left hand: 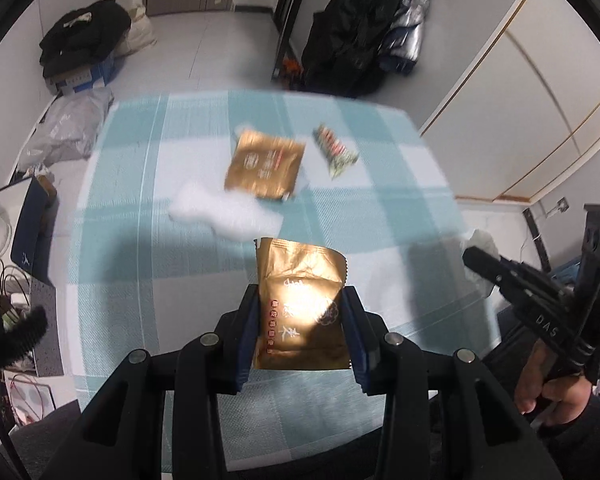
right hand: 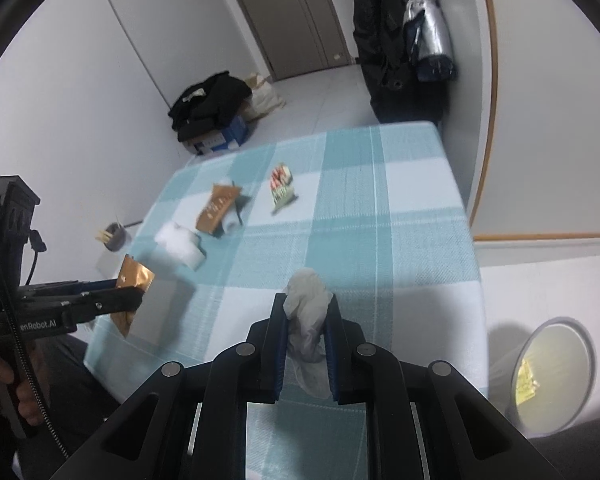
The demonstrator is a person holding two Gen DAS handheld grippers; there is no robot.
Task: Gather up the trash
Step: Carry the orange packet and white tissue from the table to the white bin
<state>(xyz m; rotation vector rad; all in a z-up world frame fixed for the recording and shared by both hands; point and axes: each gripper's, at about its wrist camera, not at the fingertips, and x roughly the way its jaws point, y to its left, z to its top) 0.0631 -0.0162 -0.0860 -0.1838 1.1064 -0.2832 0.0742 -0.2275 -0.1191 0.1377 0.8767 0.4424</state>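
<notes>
My left gripper [left hand: 301, 296] is shut on a gold snack wrapper [left hand: 300, 308], held above the checked tablecloth [left hand: 140, 240]. It also shows in the right wrist view as the left gripper [right hand: 134, 294] with the gold wrapper [right hand: 134, 276] sticking up from it. My right gripper [right hand: 305, 300] is shut on a crumpled white tissue [right hand: 306, 312] near the table's right side. On the cloth lie a second gold wrapper [left hand: 266, 164], a white tissue wad [left hand: 220, 212] and a red-green striped wrapper [left hand: 334, 152].
A round bin [right hand: 552, 376] with a yellowish liner stands on the floor to the lower right of the table. A cup of sticks [right hand: 116, 236] sits off the table's left edge. Black clothes on a box [right hand: 212, 120] and hanging coats [right hand: 392, 40] lie beyond.
</notes>
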